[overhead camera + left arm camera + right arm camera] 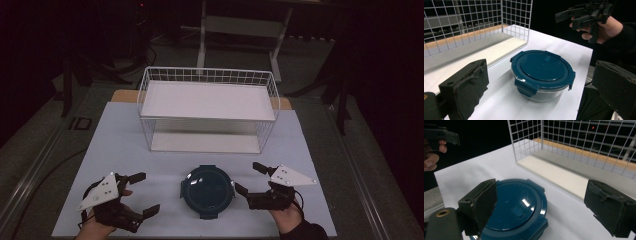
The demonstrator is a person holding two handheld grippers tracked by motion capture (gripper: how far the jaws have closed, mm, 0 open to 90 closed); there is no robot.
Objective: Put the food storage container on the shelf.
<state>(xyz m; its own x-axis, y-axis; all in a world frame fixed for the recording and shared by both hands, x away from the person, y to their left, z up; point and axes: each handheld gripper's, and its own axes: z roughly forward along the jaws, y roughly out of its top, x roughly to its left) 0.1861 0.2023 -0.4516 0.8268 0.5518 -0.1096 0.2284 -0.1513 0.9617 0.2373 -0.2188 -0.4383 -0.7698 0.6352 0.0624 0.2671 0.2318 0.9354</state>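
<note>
A round clear container with a dark teal clip-on lid (207, 189) stands on the white table top (115, 145) near the front edge, between my two grippers. My left gripper (149, 192) is left of it, open, its jaws wide apart and pointing at the container (541, 72). My right gripper (247, 176) is just right of it, open, with its jaws apart and no pad touching the lid (516, 210). In the left gripper view, the right gripper (584, 15) sits in a hand beyond the container. Opposite it, the left gripper (444, 135) is at the top left of the right gripper view.
A white wire basket rack (207, 107) with a white shelf on top and a white floor plate stands behind the container, its open side towards me. A wooden strip (122, 95) runs behind the rack. The room around the table is dark.
</note>
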